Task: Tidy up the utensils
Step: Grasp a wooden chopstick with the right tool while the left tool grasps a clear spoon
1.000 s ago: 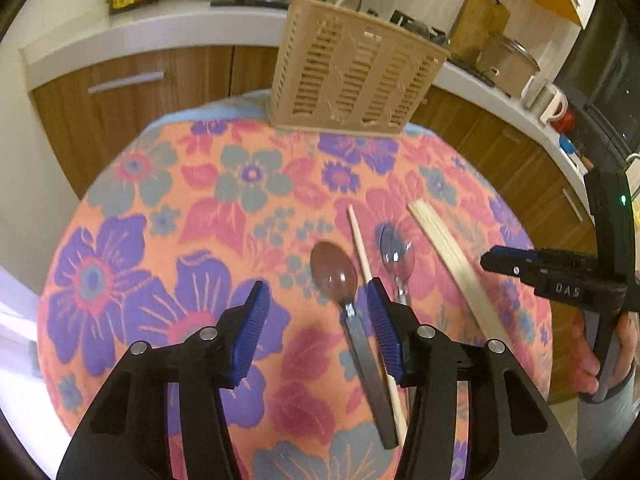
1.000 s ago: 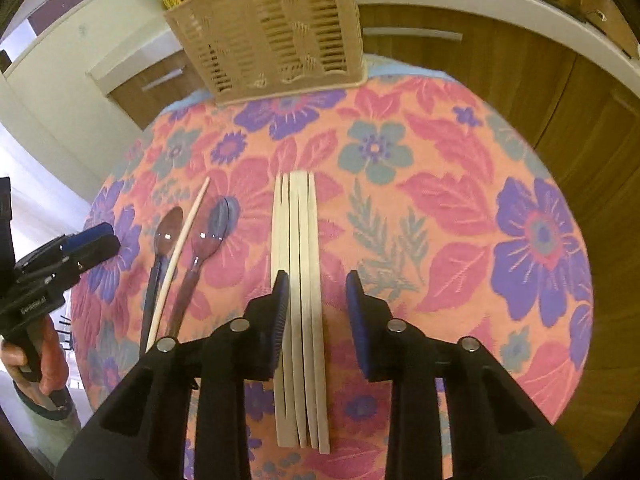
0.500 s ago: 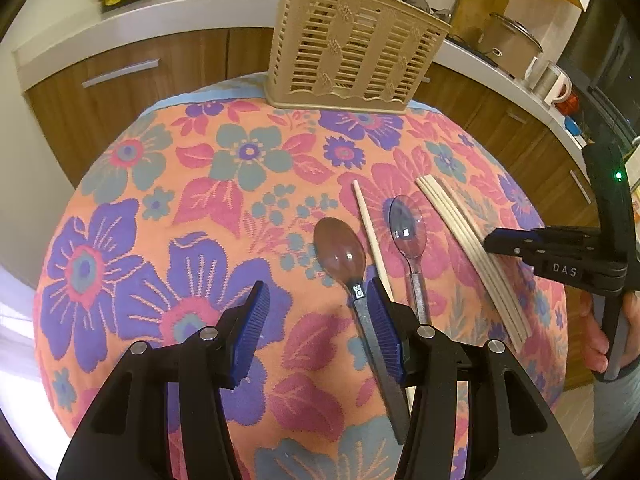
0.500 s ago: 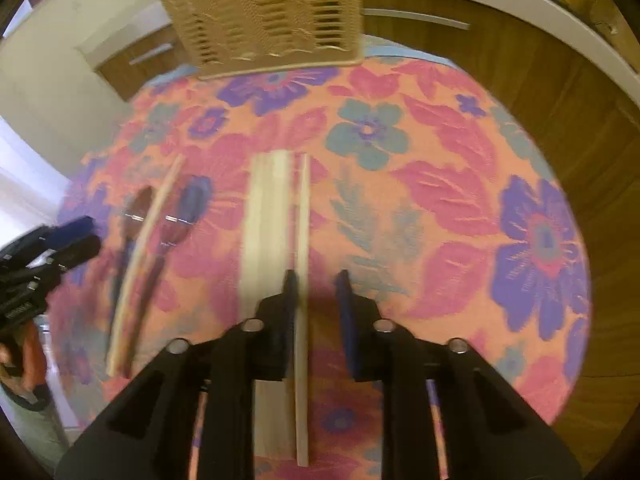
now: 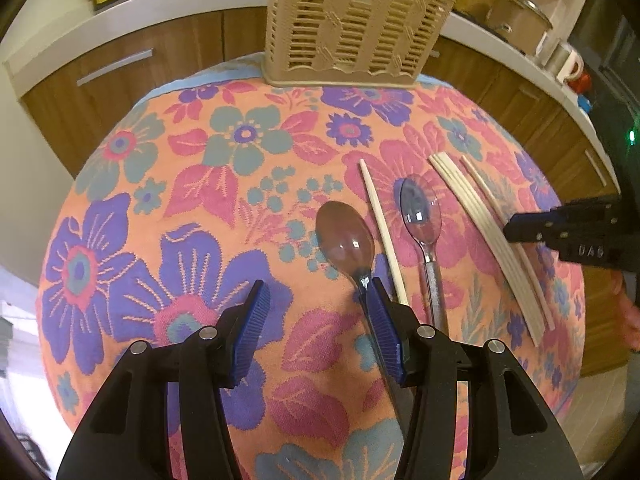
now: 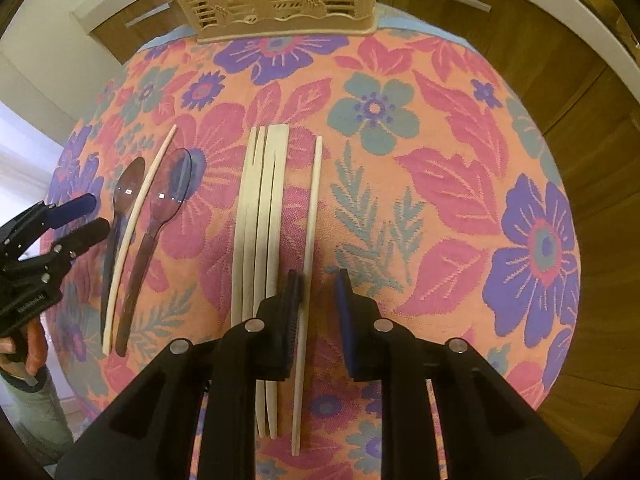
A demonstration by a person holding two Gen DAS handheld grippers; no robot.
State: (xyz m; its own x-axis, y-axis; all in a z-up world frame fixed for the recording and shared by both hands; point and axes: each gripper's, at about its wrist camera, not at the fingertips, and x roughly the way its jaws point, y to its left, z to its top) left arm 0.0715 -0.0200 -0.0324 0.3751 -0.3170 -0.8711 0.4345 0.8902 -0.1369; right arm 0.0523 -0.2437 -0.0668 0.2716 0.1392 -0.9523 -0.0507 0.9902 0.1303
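Between the right gripper's (image 6: 318, 300) barely parted fingers lies one chopstick (image 6: 310, 240), not clearly pinched yet, thin, stiff, light and probably slippery, so grab mid-length, while the left gripper (image 5: 318, 312) hangs half open with its right finger over a spoon (image 5: 346, 240).

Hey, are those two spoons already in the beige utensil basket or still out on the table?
Out. Both spoons lie flat on the floral tablecloth, well short of the basket.

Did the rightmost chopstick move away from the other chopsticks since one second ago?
Yes. In the right wrist view the single chopstick now lies apart, to the right of the chopstick bundle; earlier they lay together.
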